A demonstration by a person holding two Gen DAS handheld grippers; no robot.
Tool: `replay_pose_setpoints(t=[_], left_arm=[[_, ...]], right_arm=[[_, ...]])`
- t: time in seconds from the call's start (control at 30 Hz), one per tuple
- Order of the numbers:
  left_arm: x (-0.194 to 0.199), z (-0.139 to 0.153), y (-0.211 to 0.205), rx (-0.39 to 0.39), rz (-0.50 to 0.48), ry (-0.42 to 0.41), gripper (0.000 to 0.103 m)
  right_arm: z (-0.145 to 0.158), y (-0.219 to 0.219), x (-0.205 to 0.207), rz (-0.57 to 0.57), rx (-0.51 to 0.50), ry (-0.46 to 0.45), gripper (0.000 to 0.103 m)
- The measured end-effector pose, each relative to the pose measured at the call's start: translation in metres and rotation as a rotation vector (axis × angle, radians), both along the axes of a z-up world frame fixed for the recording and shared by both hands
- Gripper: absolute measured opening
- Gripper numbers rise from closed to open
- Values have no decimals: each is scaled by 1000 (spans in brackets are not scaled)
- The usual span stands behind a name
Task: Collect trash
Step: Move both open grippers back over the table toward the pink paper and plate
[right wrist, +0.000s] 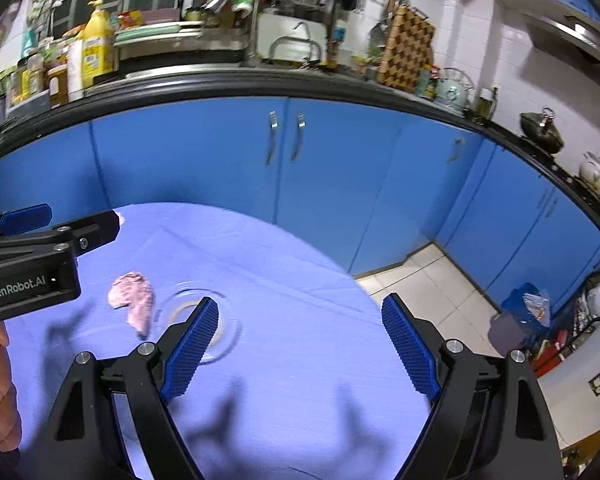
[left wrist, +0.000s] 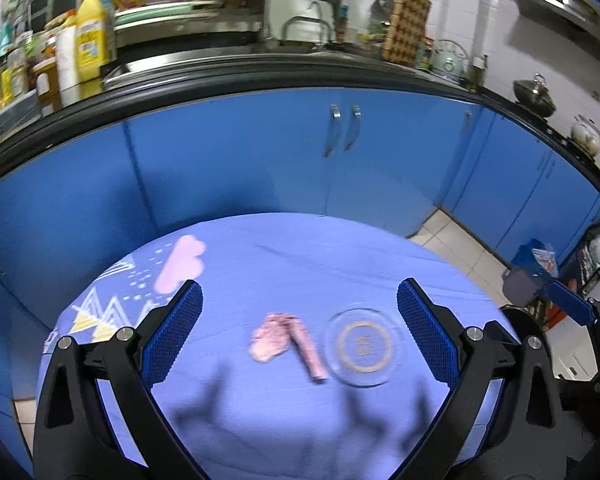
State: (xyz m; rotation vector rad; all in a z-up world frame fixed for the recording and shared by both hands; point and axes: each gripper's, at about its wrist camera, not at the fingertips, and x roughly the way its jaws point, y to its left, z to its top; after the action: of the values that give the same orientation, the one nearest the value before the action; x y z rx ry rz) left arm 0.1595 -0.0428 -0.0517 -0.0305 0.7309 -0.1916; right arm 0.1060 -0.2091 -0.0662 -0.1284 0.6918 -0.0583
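A: What is seen on the desk (left wrist: 340, 264)?

B: A blue cloth is spread over it; a crumpled pink scrap of trash (left wrist: 286, 340) lies near its middle, and a clear glass dish (left wrist: 365, 347) is set just beside it, on its right in the left wrist view; the two look to be nearly touching, though the blur leaves that unsettled.

A: How are the tools held?

B: The left tool (left wrist: 300, 332) is spread wide, nothing being gripped; the scrap and the dish are framed between its blue pads, beyond the tips. The right tool (right wrist: 300, 344) is likewise released and empty; the dish (right wrist: 228, 320) is partly hidden behind its left pad, and the scrap (right wrist: 134, 296) is seen further left.

A: Is anything else noted?

B: Blue cabinet doors (left wrist: 260, 152) are seen behind the desk; a blue bin (right wrist: 526, 308) stands on the tiled floor at the right; a hand (right wrist: 0, 392) is glimpsed at the left edge of the right wrist view.
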Motion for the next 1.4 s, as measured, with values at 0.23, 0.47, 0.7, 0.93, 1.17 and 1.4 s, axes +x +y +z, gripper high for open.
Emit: replay_pose_setpoints(t=[0.23,0.47,0.7,0.93,1.17,1.4], left_arm=[[6,-21,34,21,49,28,97],[11,-43,51,32,68,67,97],[15,-60,58,34,72,101,97],[16,-64,54,45,63,107,97],[20,-69,63,39,78,119,97],[21,-71,71,32,98,130,97]], right_arm=[[-22,36,17,59,0,52,82],[-47,58,31,92,-2,114,82],[-67,63,36,107,9,165,82],[-81,53,43,87,54,204,82],[-83,50,45,92,98,223,82],[-86,63,41,132,82,225,82]])
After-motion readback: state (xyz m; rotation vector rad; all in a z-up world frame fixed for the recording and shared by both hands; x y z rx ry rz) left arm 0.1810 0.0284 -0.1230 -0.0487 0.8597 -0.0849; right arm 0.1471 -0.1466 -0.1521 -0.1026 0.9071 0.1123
